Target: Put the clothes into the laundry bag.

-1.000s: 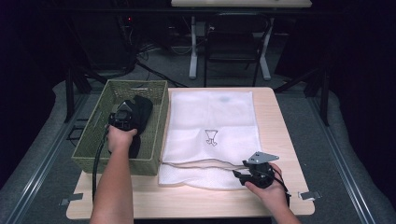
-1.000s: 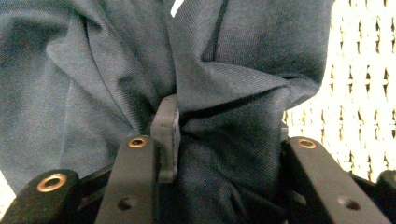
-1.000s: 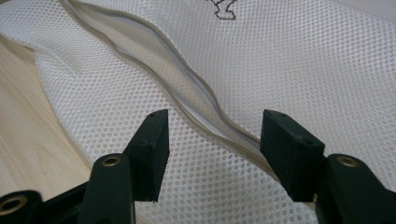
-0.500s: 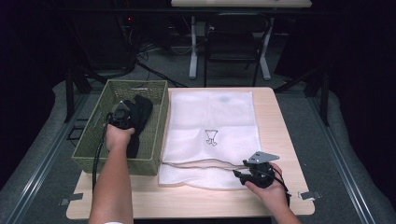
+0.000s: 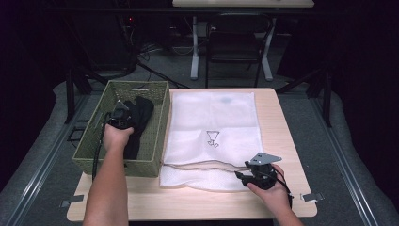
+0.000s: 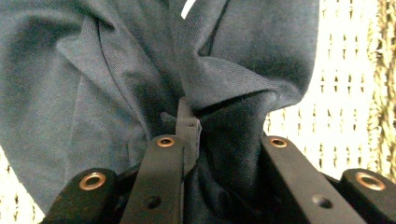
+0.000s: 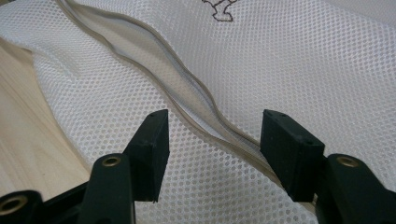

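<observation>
Left claw [image 5: 123, 114] deeper — dark cloth [image 6: 140, 70]

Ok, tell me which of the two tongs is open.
The right tongs: jaws spread apart over the white mesh laundry bag. The left tongs are pinched on the dark cloth garment.

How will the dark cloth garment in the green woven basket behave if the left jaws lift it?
The dark cloth garment will probably drape floppily, since it already folds and creases around the left gripper. It looks light and unlikely to slip. It may drag along the green woven basket wall.

No legible text, only a drawn emblem on mesh bag [image 5: 211, 129]
</observation>
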